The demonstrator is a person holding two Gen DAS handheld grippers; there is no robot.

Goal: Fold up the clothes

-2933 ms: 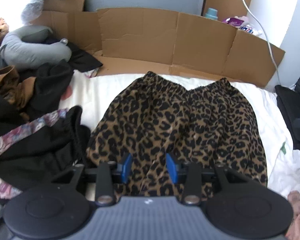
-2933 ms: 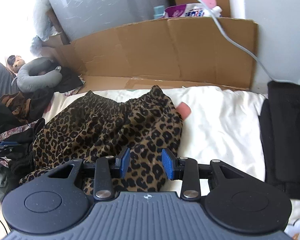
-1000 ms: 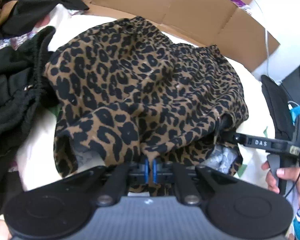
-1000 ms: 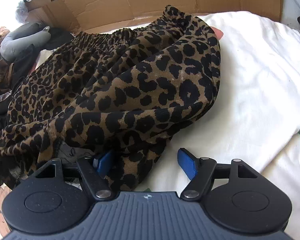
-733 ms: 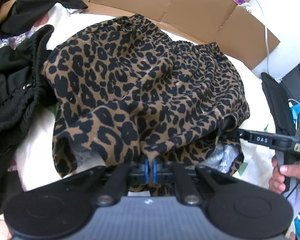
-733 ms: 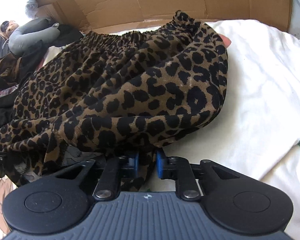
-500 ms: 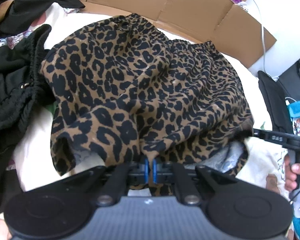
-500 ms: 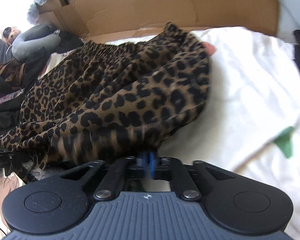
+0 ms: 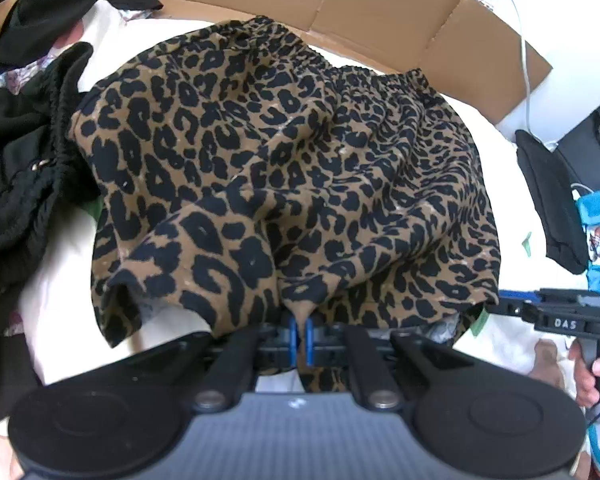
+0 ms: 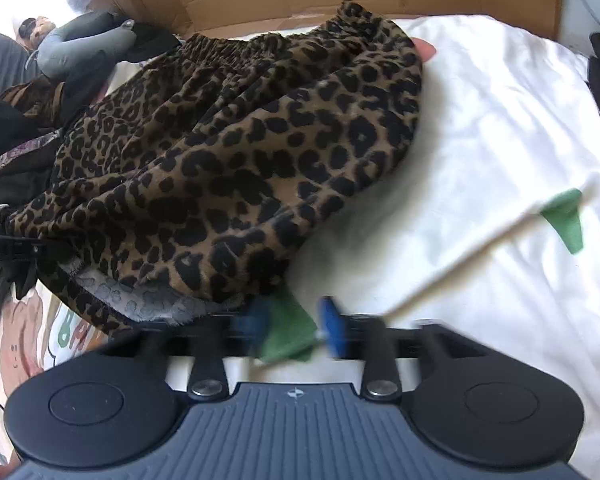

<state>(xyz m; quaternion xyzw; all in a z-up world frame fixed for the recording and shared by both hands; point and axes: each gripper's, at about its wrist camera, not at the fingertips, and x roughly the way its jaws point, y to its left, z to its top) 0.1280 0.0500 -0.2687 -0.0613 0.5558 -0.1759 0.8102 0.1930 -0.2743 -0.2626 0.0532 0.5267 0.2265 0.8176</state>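
Note:
A leopard-print skirt (image 9: 300,152) lies spread on the white sheet (image 10: 500,128), waistband toward the cardboard. My left gripper (image 9: 299,332) is shut on the middle of its near hem, which is raised so the pale lining shows. In the right wrist view the skirt (image 10: 240,152) fills the left half. My right gripper (image 10: 294,328) is blurred and open, its blue fingers (image 10: 332,332) apart over a green patch of the sheet, just right of the hem corner. From the left wrist view the right gripper (image 9: 512,300) sits at the skirt's right hem edge, held by a hand (image 9: 592,376).
A heap of black clothes (image 9: 16,168) lies left of the skirt. Folded cardboard (image 9: 380,12) walls the far side. A black bag (image 9: 552,200) and a white cable (image 9: 528,52) are at the right. A grey neck pillow (image 10: 84,44) rests at the far left.
My right gripper, shut on the hem corner half a second ago, has opened and come off it. The left gripper stays shut on the hem, and the skirt is drawn slightly nearer.

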